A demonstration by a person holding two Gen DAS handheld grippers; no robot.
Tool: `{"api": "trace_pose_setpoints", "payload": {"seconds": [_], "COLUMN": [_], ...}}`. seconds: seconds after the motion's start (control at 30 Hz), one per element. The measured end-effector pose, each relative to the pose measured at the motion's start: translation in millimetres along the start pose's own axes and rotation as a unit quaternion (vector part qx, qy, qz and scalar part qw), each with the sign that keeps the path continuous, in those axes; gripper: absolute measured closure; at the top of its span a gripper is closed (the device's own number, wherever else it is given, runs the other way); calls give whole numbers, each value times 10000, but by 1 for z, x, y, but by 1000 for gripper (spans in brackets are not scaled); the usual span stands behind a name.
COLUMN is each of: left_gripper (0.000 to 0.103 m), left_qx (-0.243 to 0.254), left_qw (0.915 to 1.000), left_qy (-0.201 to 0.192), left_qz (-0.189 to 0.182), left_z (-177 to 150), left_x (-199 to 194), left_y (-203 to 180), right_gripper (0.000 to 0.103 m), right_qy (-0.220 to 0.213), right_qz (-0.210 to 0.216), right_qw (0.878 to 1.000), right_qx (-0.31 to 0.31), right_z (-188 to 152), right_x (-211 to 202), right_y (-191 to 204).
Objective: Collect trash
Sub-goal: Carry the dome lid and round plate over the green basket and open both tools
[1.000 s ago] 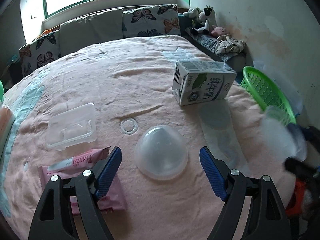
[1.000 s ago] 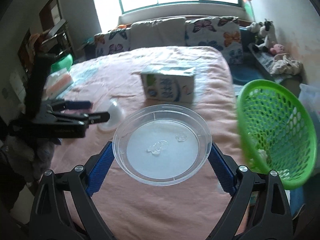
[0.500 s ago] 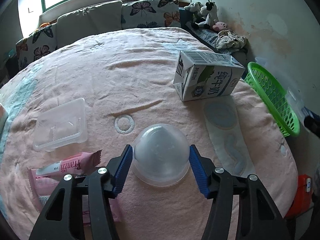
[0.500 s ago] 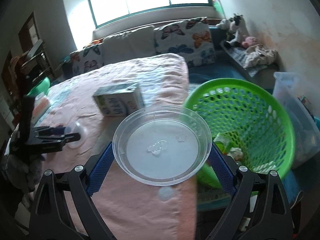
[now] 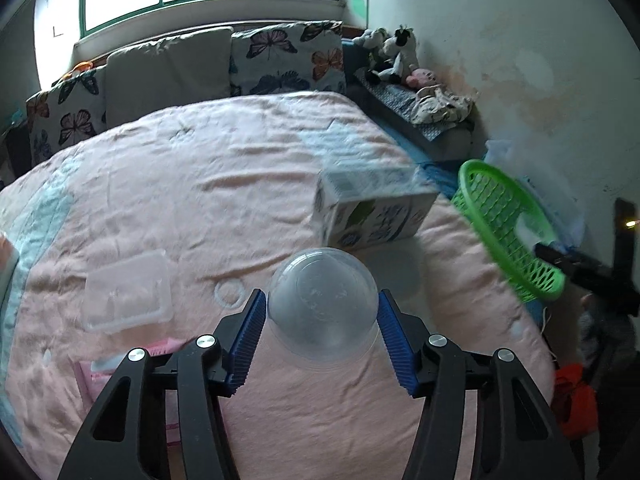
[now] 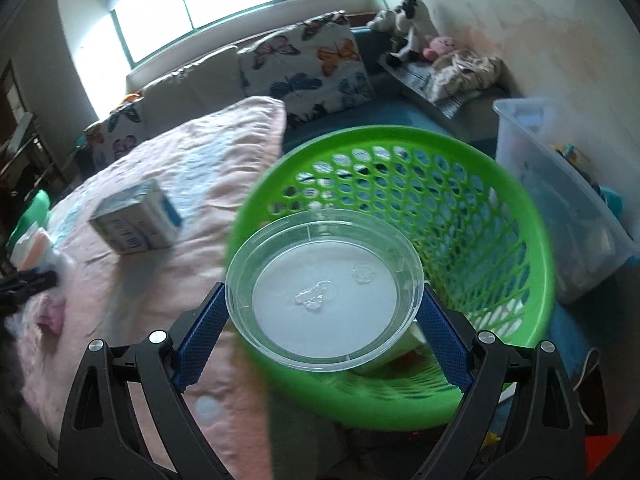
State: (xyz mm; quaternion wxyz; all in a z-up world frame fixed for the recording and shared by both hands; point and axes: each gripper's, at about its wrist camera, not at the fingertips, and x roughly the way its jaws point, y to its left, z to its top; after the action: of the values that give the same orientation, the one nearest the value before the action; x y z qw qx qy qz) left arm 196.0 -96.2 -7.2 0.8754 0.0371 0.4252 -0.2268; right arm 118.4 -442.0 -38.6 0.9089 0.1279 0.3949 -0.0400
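Two grippers are each carrying one clear plastic piece. Right gripper (image 6: 322, 312) is pinching the round lid (image 6: 324, 288) by its rim, hanging over the near edge of the green basket (image 6: 516, 216) beside the bed's right edge. Left gripper (image 5: 320, 336) is clamping the dome lid (image 5: 322, 304) above the pink bedspread (image 5: 180, 184), near its front edge. For a clean drop, the round lid is best centred over the basket before the jaws spread.
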Motion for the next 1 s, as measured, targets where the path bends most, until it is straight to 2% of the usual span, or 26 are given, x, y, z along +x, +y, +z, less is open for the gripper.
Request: {"api": "trace_pose_setpoints", "payload": {"seconds": [0.37,0.67,1.0], "left_gripper": [48,48,48], "left_qx": [241,609,1061], "left_qw": [9992,9957,9877], "left_qy": [-72,24,321], "left_qz": [-323,-696,-1102], "left_z": [43,74,81], "left_x": [6,33,76], "left_y": [-48,-116,-199], "right_gripper": [11,11,11], "right_qy": [134,-208,-506], "right_qz": [51,62,99], "right_qw": [9995,9995,9980], "right_qx": [265,245,352], "right_z": [-2,-8,-26], "right_x": [15,-16,-53], "right_y": [-26,-36,-54]}}
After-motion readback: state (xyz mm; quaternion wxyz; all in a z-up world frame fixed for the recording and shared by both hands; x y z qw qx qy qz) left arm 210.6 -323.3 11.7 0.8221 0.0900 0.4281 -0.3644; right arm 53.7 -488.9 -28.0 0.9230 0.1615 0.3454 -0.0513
